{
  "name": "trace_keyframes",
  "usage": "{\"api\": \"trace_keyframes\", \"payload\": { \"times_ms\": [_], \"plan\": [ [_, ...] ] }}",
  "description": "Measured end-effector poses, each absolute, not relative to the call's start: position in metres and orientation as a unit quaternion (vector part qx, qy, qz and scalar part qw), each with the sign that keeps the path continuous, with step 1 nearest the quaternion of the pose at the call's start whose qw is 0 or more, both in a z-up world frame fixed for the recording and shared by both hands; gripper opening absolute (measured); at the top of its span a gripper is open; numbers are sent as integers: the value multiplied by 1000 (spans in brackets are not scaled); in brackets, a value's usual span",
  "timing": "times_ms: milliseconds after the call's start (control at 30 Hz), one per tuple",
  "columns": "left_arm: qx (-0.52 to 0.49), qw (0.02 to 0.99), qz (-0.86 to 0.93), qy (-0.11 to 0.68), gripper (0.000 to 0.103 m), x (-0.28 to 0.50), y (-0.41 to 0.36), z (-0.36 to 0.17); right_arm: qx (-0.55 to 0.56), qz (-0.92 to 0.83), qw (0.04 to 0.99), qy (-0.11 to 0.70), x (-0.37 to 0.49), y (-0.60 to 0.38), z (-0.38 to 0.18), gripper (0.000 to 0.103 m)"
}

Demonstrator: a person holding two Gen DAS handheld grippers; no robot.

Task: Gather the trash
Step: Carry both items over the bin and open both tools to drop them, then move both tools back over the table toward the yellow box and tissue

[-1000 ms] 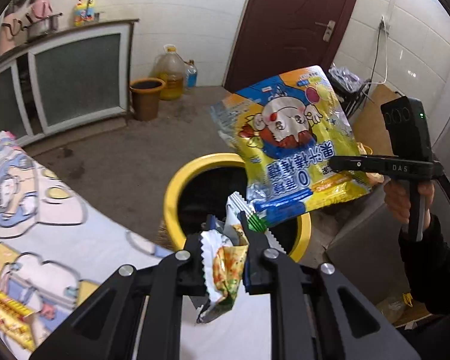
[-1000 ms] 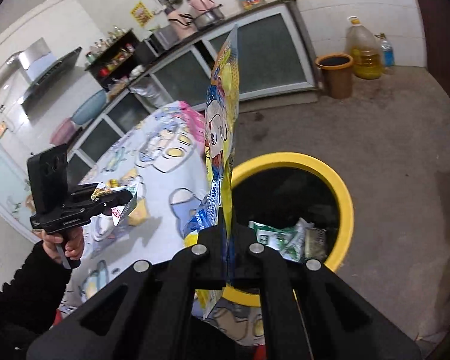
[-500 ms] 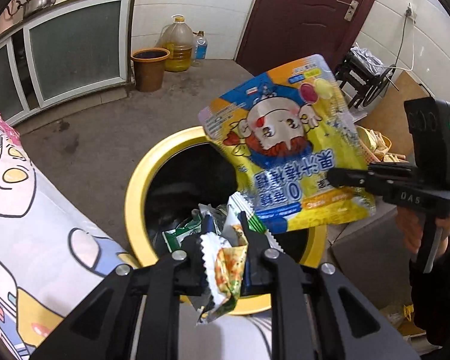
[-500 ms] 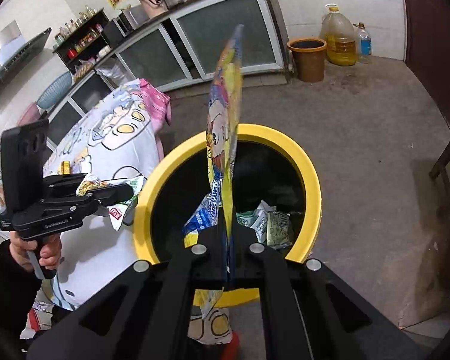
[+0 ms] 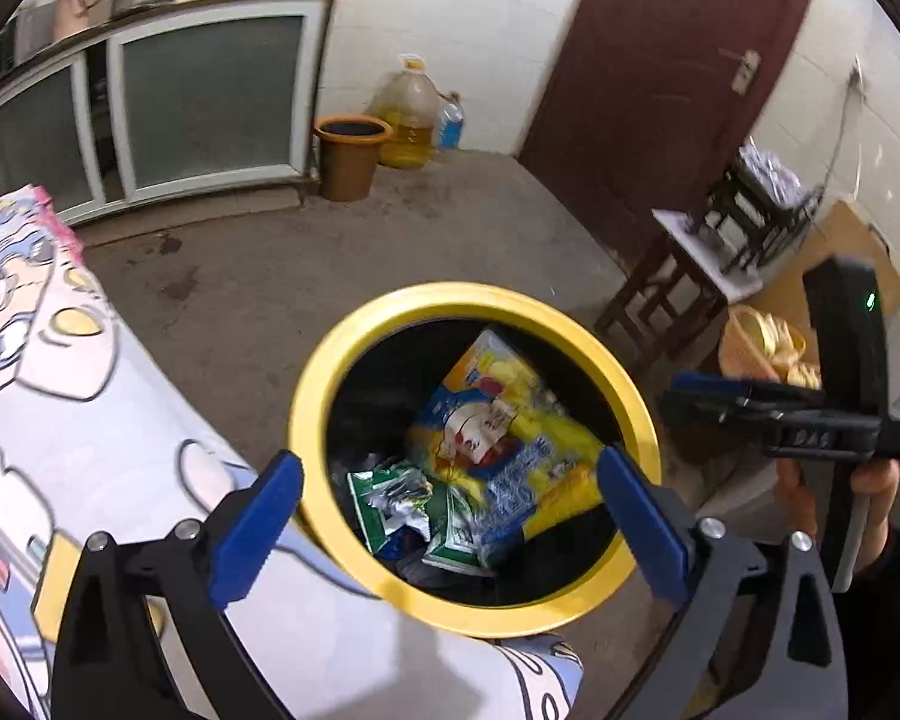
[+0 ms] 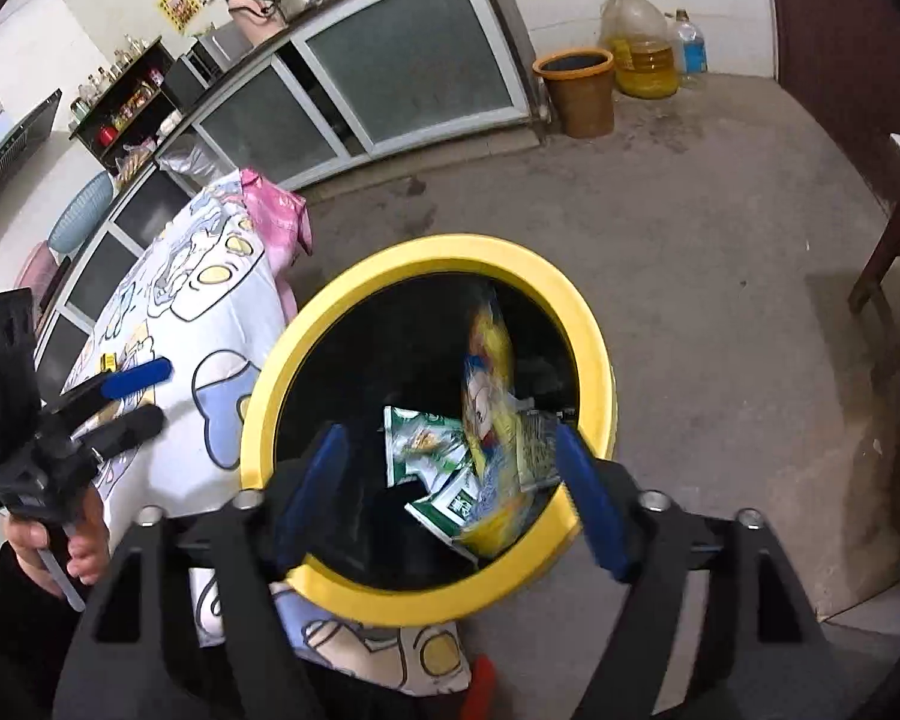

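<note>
Release is the step: left gripper (image 5: 450, 483) and right gripper (image 6: 453, 480) hang over the yellow bin (image 5: 324, 384), jaws opening, nothing between them. Snack bag (image 5: 498, 426) lies inside; wait until wrappers (image 6: 420, 438) settle.
</note>
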State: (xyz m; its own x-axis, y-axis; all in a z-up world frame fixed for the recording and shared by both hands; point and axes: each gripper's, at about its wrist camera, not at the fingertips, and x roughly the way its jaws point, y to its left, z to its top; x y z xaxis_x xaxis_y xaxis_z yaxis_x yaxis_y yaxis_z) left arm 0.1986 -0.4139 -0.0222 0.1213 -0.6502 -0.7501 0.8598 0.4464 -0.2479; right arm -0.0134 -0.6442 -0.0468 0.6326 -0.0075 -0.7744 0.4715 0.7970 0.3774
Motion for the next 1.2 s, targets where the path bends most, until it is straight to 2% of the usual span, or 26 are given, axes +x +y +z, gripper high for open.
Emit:
{"api": "trace_keyframes", "payload": {
  "times_ms": [333, 533, 900, 1200],
  "plan": [
    [86, 787, -478, 381, 95, 208, -323, 16, 234, -131, 890, 368, -15, -609, -10, 67],
    [89, 823, -431, 358, 95, 224, -234, 33, 190, -91, 913, 349, 1, -572, 23, 67],
    [108, 872, -317, 357, 95, 261, -76, 27, 104, 21, 924, 367, 69, -473, 46, 67],
    [100, 892, -243, 368, 95, 300, -33, 12, 54, 133, 915, 378, 134, -390, 36, 67]
  ]
}}
